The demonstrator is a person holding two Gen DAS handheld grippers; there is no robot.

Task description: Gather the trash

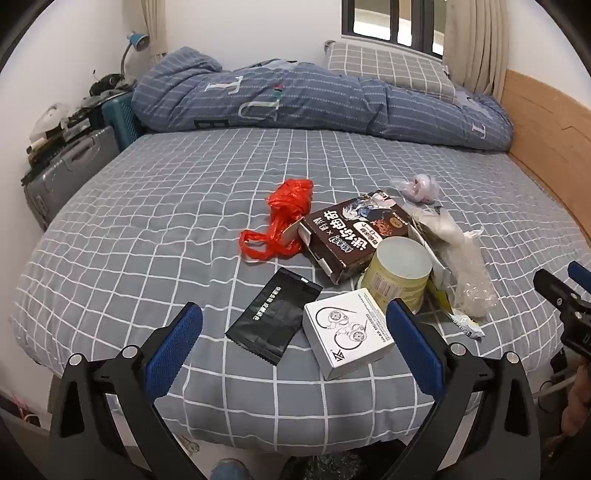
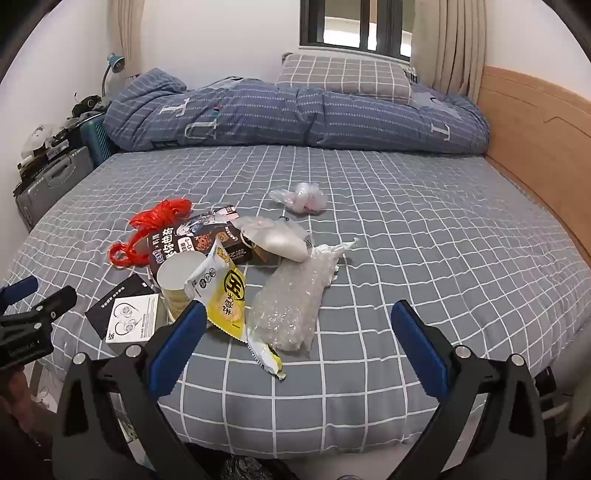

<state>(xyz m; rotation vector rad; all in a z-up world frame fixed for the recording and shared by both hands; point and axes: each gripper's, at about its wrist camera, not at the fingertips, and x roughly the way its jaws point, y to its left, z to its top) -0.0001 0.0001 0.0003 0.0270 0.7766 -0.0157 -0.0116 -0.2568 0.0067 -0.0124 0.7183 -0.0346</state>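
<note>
Both claws gape wide, holding nothing: left gripper [image 1: 293,328] hangs over the white box [image 1: 341,332] and black pouch [image 1: 273,315], right gripper [image 2: 299,325] over the bubble wrap [image 2: 291,306]. Trash sits clustered mid-bed [image 2: 443,258]; best start with near-edge items, pinching flat wrappers by a raised edge

Both my wrist cameras sit near the bed's [image 1: 184,206] foot edge, angled down toward the far window [image 2: 354,26]; left-hand view shares the trash pile [image 2: 229,266].

Even soft indoor light, sharp focus, strong fisheye bending, dark corners.
</note>
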